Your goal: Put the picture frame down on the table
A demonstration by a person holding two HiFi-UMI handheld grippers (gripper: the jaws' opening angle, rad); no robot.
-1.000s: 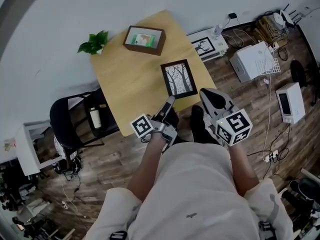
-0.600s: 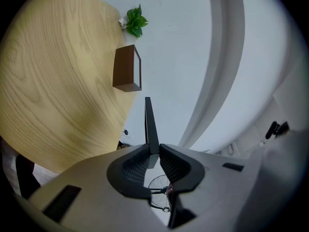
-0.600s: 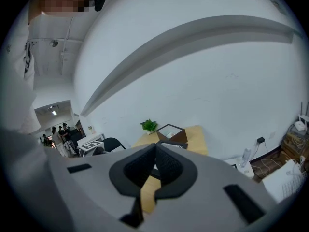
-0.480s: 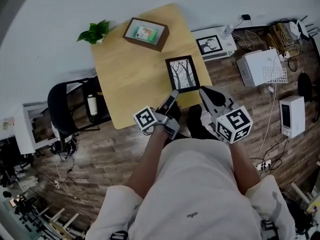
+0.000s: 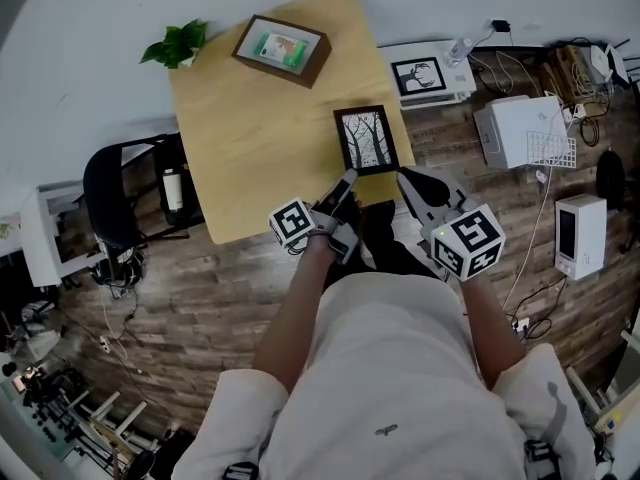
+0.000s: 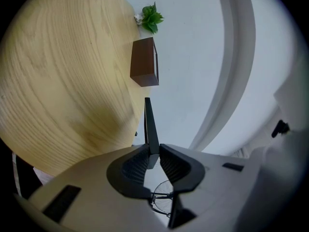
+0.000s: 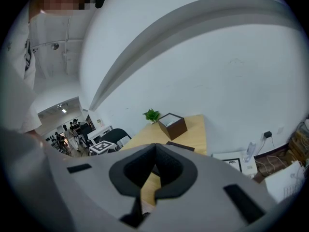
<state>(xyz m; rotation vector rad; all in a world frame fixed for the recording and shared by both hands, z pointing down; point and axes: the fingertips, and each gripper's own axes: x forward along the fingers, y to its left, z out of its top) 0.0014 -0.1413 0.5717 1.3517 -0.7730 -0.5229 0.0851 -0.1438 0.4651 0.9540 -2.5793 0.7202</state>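
Frame (image 5: 366,140) is being gripped by the left gripper (image 6: 153,151), with the jaws clamped on its thin near edge, which is being seen edge-on in the left gripper view. The frame is being held flat and face up (tree print showing) at the near right corner of the table (image 5: 250,148). Whether it is touching the wood cannot be told. The right gripper (image 7: 155,148) is being carried just beside it, with the jaws pressed together on nothing.

The step is being judged as the final lowering and release, so the task is nearly done. It is being done well if:
- the frame is being held level on the way down
- the jaws are being opened only once the weight is being taken by the table
- the gripper is then being drawn straight back, so the frame is not being dragged off the corner

The frame is being judged as close to the table edge, so setting it further in is being advised.

A brown box (image 5: 281,50) is being seen at the far side, well apart from the frame. Its top is open and something green and white is lying inside, but what it is cannot be told. A plant (image 5: 170,43) is being seen near the box at the far corner, with its pot hidden
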